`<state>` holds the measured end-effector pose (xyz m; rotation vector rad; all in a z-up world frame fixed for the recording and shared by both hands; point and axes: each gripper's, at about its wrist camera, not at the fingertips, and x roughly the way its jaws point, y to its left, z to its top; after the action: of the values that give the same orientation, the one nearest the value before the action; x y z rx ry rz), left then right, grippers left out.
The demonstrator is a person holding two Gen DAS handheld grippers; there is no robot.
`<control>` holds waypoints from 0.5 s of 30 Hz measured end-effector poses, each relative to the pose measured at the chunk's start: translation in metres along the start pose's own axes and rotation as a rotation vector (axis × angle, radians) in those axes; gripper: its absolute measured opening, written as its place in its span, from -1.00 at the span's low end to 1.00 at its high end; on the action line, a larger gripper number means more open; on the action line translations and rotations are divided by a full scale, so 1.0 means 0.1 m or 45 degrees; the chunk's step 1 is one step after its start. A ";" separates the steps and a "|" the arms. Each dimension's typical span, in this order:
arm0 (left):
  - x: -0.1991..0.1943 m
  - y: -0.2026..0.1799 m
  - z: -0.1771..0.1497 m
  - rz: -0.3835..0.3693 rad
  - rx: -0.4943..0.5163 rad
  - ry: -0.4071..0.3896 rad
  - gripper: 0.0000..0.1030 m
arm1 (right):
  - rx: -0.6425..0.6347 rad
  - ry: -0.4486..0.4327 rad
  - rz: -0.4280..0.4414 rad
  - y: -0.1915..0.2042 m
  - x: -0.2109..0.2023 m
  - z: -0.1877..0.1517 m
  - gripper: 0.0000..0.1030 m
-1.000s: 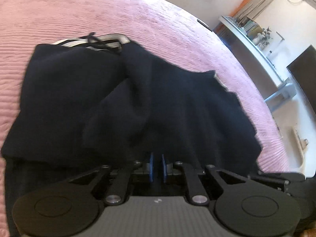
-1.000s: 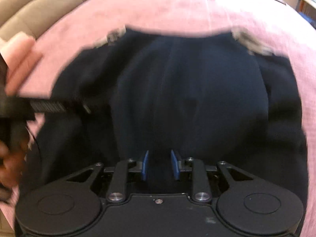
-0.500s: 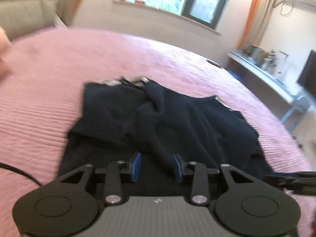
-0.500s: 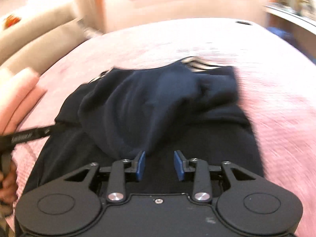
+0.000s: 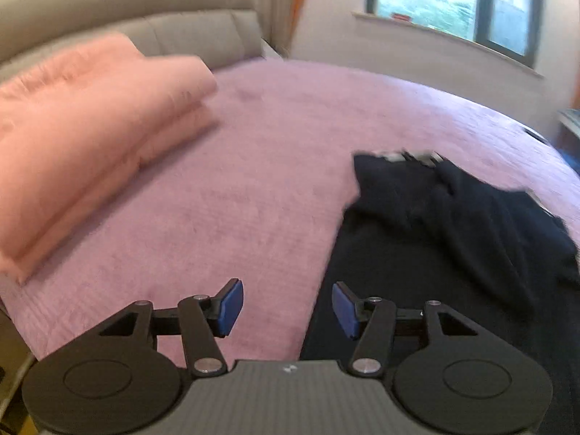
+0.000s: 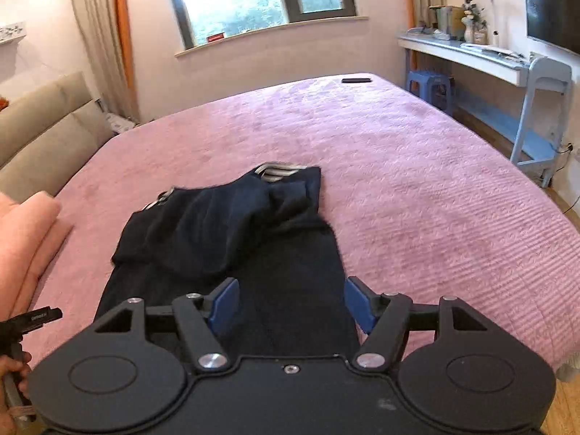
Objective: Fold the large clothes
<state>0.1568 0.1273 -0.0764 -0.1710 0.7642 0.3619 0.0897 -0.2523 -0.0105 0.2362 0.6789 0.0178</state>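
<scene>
A dark navy garment (image 6: 232, 239) lay partly folded on the pink bedspread (image 6: 417, 181), its far end bunched. The left gripper (image 5: 286, 306) and right gripper (image 6: 290, 306) hovered with fingers spread wide, holding nothing. A folded pink blanket (image 5: 79, 137) lay nearby.

Bare bedspread (image 6: 417, 188) right of garment (image 6: 232, 239); blanket (image 5: 83, 137) left.

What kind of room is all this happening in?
Most likely a bedroom in a home. A wide bed with a pink cover fills the view, a padded headboard stands behind a folded pink blanket, and a curtained window is at the far wall.
</scene>
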 end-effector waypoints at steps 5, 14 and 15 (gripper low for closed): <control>-0.33 0.41 -0.39 -0.234 0.032 0.007 0.52 | -0.058 0.087 0.004 -0.08 0.23 -0.43 0.52; -0.25 0.78 -1.01 -0.499 -0.029 0.141 0.49 | -0.167 0.246 -0.056 -0.33 0.70 -1.09 0.52; -0.22 0.78 -1.07 -0.506 -0.029 0.160 0.48 | -0.151 0.264 -0.053 -0.39 0.73 -1.13 0.52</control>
<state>0.0438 0.1643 -0.1384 -0.3627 0.8291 -0.0178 0.0738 -0.2593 -0.1493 0.1063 0.8857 0.0428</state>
